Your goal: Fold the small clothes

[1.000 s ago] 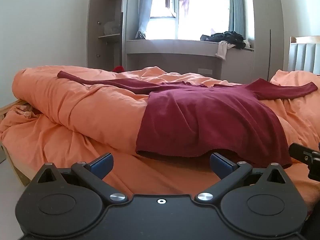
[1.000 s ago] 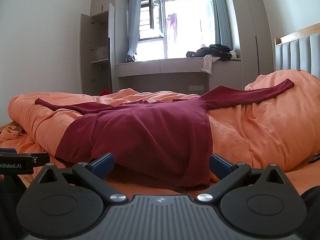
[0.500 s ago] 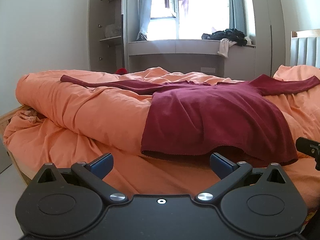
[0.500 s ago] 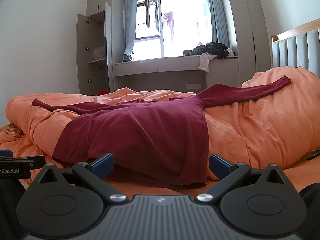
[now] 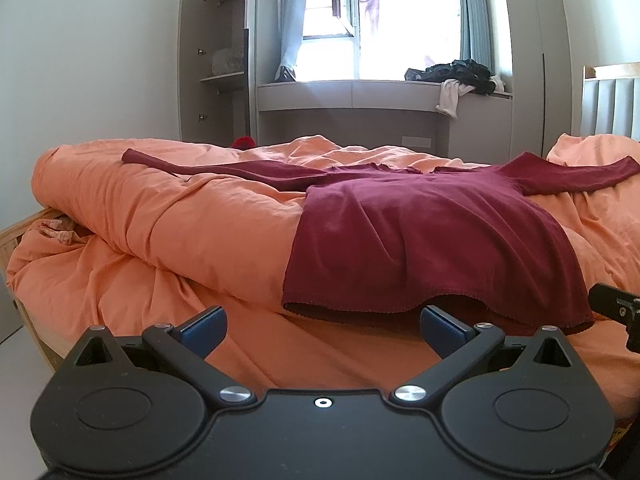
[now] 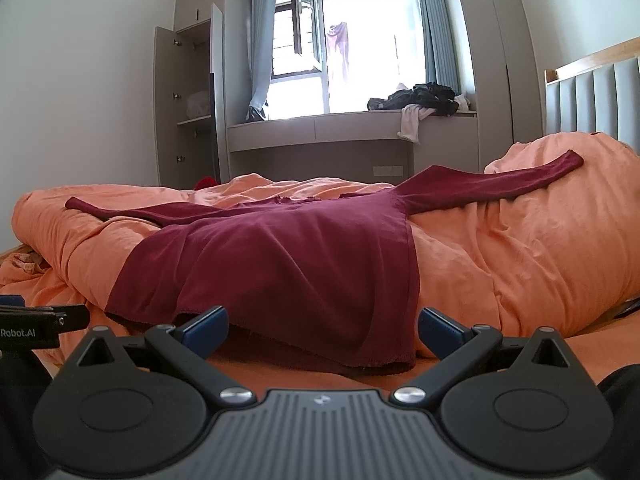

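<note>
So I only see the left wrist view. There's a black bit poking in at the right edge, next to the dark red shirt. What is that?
Observer: That is the right gripper. Its own camera shows it open and empty, with the hem of the shirt just in front of it.
Operator: And the sleeve that reaches my right edge, where does it end?
Observer: The right sleeve climbs a tall hump of the orange duvet, and its cuff lies near the top.
Operator: Anything behind that hump?
Observer: A padded grey headboard with a wooden top rail.
</note>
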### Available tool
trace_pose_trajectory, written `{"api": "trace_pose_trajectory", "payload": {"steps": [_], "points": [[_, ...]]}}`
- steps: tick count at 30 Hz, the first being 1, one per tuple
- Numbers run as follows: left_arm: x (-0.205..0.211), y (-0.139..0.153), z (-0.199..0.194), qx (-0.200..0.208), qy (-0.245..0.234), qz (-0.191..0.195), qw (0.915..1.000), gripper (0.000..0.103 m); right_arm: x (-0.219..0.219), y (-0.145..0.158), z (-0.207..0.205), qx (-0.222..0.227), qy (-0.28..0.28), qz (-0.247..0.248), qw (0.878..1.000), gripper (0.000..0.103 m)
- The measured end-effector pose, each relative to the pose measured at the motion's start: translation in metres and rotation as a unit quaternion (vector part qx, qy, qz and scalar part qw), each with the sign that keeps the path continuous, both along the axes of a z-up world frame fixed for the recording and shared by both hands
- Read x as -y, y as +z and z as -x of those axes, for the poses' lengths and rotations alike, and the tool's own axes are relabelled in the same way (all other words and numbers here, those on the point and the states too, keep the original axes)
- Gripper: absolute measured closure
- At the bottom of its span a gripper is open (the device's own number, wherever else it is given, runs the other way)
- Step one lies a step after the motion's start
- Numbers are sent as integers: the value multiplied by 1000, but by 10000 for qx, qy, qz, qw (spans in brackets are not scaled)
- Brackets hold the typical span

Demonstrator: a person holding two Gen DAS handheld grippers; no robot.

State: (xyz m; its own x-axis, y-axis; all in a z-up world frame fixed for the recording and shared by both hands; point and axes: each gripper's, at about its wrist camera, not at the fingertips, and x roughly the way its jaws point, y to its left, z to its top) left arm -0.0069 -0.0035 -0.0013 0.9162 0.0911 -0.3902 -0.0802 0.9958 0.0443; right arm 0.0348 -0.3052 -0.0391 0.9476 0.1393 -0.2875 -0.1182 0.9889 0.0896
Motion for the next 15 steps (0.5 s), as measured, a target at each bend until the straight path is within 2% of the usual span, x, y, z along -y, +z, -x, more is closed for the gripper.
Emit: {"api": "trace_pose_trajectory", "payload": {"steps": [15], "points": [[-1, 5, 3, 0, 51, -35, 10000, 0, 1, 1, 3, -35, -43, 11, 10000, 0]]}}
